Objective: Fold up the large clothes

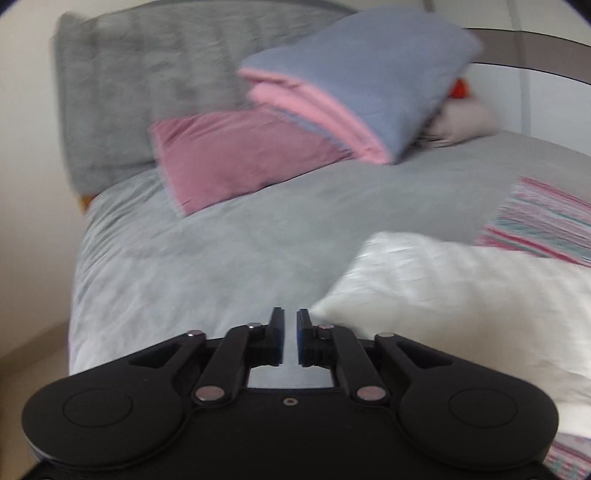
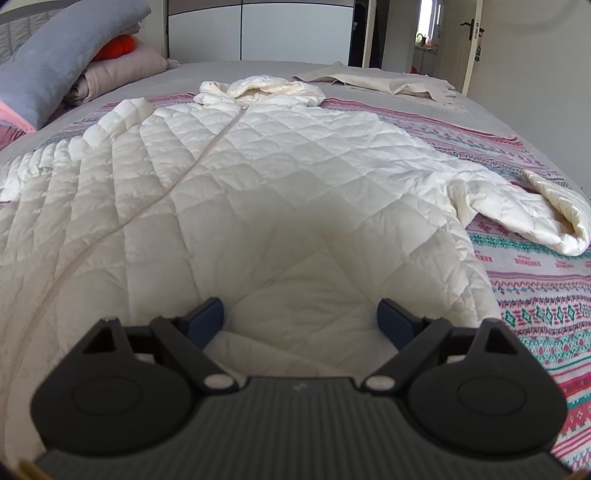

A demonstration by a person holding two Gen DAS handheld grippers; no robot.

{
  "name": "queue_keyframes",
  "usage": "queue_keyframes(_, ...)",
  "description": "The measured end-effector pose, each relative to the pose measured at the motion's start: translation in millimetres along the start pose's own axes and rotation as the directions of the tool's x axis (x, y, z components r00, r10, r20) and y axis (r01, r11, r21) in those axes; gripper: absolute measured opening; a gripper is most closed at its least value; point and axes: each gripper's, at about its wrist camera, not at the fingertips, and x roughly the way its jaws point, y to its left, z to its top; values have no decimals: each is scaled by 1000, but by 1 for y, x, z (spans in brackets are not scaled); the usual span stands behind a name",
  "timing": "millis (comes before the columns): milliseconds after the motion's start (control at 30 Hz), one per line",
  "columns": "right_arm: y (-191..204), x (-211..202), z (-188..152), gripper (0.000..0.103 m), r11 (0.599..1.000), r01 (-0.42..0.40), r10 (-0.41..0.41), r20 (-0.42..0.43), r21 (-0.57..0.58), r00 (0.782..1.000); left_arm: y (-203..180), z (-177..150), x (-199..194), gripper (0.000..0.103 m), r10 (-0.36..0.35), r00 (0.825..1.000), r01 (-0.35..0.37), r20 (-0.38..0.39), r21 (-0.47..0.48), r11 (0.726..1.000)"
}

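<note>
A white quilted hooded coat (image 2: 258, 155) lies flat, front up, on a striped patterned blanket (image 2: 546, 295); its hood is at the far end and one sleeve (image 2: 546, 210) sticks out to the right. My right gripper (image 2: 301, 310) hovers just over the coat's near hem, open wide, with nothing between its fingers. In the left wrist view, a sleeve or edge of the coat (image 1: 461, 302) lies to the right of my left gripper (image 1: 290, 317). Its jaws stand close together with a narrow gap, empty, over the grey bed cover (image 1: 221, 251).
Near the grey headboard (image 1: 140, 92) a folded blue and pink blanket (image 1: 362, 85) leans on a pink pillow (image 1: 240, 155). A beige cloth (image 2: 384, 83) lies at the far end of the bed. Beyond it stand a wardrobe (image 2: 258, 29) and a door (image 2: 469, 40).
</note>
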Motion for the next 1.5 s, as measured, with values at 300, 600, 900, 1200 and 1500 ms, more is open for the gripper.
queue_keyframes(300,-59,-29,48,97,986,73,-88,96,149,991,-122,45,-54,77,-454,891,421,21,336,842)
queue_keyframes(600,-122,31,98,87,963,164,-199,153,213,968,-298,34,-100,39,-769,638,677,-32,499,541)
queue_keyframes(900,-151,89,64,83,959,185,-198,40,215,979,-359,13,-28,31,-515,855,498,-60,372,783)
queue_keyframes(1200,-183,58,73,84,961,178,-220,193,212,956,-321,16,-87,33,-590,807,565,-19,312,763)
queue_keyframes(1500,-244,59,40,74,739,584,-596,-80,335,799,-330,-27,-87,36,-606,795,584,-44,329,742)
